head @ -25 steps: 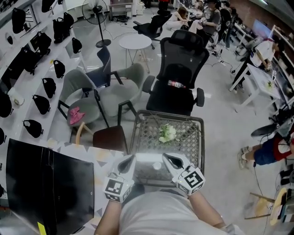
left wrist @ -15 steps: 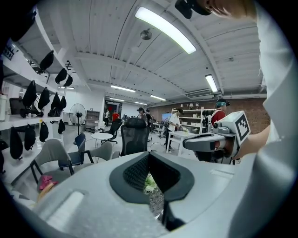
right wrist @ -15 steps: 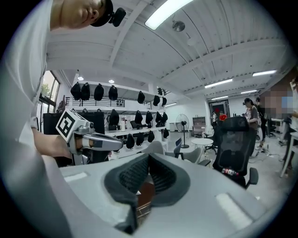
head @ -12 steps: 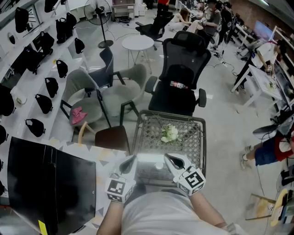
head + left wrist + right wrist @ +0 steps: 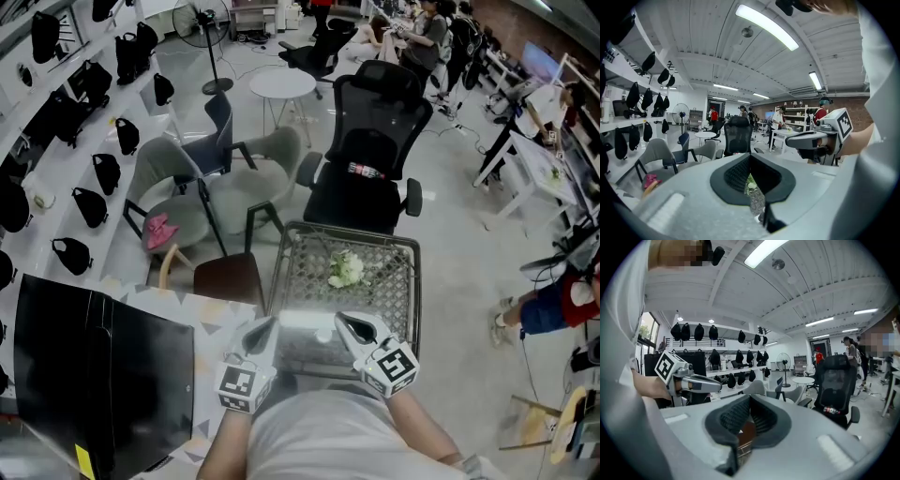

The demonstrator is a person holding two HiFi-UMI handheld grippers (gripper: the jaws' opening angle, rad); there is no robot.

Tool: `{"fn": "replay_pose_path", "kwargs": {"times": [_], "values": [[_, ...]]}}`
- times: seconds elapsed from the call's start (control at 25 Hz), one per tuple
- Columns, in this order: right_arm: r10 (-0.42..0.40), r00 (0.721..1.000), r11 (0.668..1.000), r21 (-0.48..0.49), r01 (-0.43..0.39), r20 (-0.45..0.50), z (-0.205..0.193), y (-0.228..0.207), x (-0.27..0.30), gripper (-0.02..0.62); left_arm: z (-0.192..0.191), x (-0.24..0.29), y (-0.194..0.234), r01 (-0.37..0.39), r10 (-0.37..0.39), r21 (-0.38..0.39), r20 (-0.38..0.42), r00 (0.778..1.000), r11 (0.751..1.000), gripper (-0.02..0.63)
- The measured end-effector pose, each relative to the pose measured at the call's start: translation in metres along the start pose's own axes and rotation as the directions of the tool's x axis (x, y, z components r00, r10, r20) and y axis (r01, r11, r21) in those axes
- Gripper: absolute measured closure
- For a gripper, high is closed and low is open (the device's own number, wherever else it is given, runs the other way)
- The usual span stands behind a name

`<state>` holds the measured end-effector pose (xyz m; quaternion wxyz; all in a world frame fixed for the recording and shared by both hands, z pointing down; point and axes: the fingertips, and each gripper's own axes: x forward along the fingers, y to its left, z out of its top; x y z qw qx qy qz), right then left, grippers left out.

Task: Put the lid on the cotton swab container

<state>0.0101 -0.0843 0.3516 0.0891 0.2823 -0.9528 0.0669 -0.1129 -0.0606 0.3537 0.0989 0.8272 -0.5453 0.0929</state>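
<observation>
At six o'clock in the head view the person's pale shirt [image 5: 328,436] fills the bottom edge; just beyond it the left gripper [image 5: 265,326] and the right gripper [image 5: 343,321] point toward twelve, each clenched pad against pad with nothing between; their tips hang over the near rim of a metal mesh table [image 5: 349,233]. Glare washes out the mesh between the tips, with one small pale round thing [image 5: 323,336] at its edge; whether that is the swab container or its lid I cannot tell. One white-green bunch [image 5: 345,269] lies at the table's middle. At eight o'clock stands one black panel [image 5: 103,370]; at ten, one brown-seated chair [image 5: 225,278]; then two grey armchairs [image 5: 169,183], the nearer one bearing one pink cloth [image 5: 157,230]; one blue chair [image 5: 217,131]. At twelve, one black office chair [image 5: 375,131] with one bottle [image 5: 366,172] lying on its seat; beyond, one round white table [image 5: 281,84], one standing fan [image 5: 202,19], a second office chair [image 5: 314,52]. From nine to eleven, white shelves hold at least eight black bags [image 5: 106,173]; the floor [image 5: 450,244] is pale grey.
</observation>
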Motion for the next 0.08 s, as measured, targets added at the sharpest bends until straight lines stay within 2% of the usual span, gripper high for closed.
{"fn": "replay_pose_path", "kwargs": {"times": [0.08], "values": [[0.002,1.0,1.0,0.0,-0.002,-0.002,0.0003,-0.0017,-0.0008,0.592,-0.0016,0.001,-0.0001,-0.009,0.009,0.002,-0.006,1.0,1.0,0.597]]}}
